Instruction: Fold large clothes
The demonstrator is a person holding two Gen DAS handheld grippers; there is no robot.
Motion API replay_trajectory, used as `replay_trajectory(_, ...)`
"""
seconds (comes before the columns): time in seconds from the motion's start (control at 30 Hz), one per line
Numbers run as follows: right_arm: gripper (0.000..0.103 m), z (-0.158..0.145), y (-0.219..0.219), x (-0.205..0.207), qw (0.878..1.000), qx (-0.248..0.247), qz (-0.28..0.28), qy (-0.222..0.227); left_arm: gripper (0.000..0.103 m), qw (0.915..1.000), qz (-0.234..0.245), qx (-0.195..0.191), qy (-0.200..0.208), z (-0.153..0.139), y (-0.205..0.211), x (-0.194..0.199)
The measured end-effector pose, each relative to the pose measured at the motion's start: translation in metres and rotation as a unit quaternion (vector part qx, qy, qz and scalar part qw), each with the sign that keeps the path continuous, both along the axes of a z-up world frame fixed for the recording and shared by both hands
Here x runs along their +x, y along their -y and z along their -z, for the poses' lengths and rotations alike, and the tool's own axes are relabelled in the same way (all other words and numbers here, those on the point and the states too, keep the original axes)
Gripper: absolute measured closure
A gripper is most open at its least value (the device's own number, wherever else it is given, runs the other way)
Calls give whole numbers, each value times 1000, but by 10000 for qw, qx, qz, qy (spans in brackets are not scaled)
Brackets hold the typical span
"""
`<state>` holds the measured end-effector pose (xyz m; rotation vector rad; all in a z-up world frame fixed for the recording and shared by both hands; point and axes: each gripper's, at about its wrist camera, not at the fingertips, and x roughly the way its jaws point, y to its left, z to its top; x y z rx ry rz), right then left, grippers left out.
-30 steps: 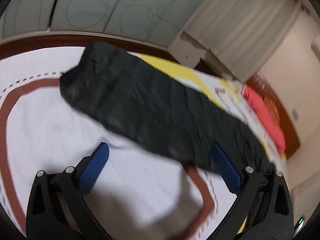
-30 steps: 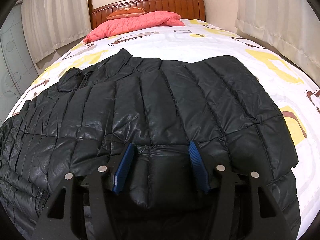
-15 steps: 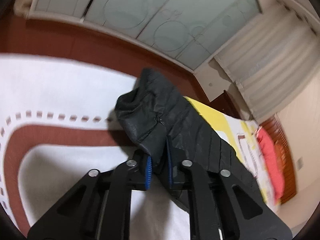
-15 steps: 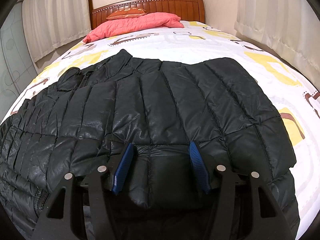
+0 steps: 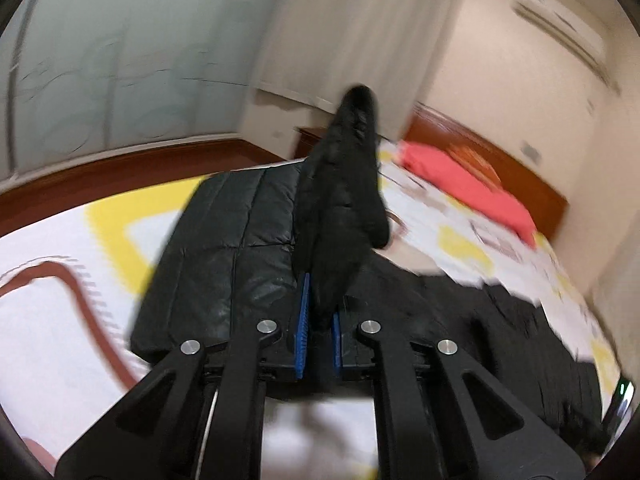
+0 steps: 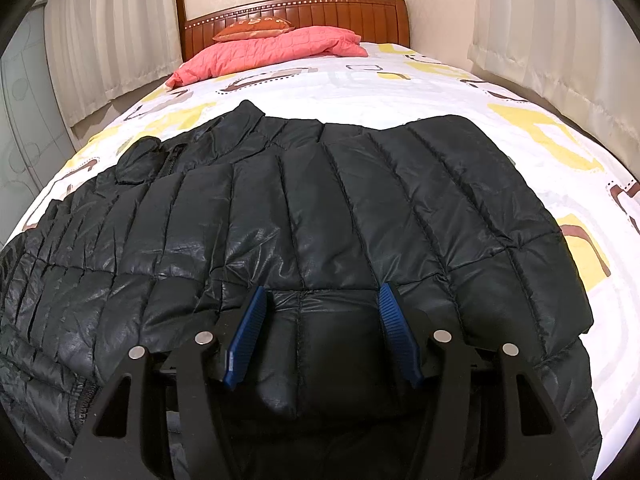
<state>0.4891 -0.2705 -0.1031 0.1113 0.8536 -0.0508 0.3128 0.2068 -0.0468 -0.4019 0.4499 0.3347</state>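
Jacket (image 6: 320, 216) sleeve (image 5: 344, 200) clamped in left tongs (image 5: 319, 320), unseen from right tongs (image 6: 322, 332), agape over hem.

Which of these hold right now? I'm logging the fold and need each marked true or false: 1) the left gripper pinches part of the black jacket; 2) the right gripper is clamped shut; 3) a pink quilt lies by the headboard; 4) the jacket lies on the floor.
1) True: the left gripper is shut on a sleeve of the black jacket, lifted off the bed.
2) False: the right gripper is open, its blue pads apart over the jacket's hem.
3) True: the pink quilt lies by the headboard.
4) False: the jacket lies spread on the bed.
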Motion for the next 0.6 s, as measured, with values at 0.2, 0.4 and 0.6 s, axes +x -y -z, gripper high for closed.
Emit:
replay_trajectory(0.2,44,0,2,2,10000,21,10,9,94,9940,951,445,-294,-4,95,44)
replay_trajectory(0.4,44,-1,3,2,10000,53,13,19,94,9807,1710,744,-590,13,178,74)
replay_trajectory(0.6,42,0,4,3,9999,105,10,40,93,9670,2057,1060,-1067,53,223,94)
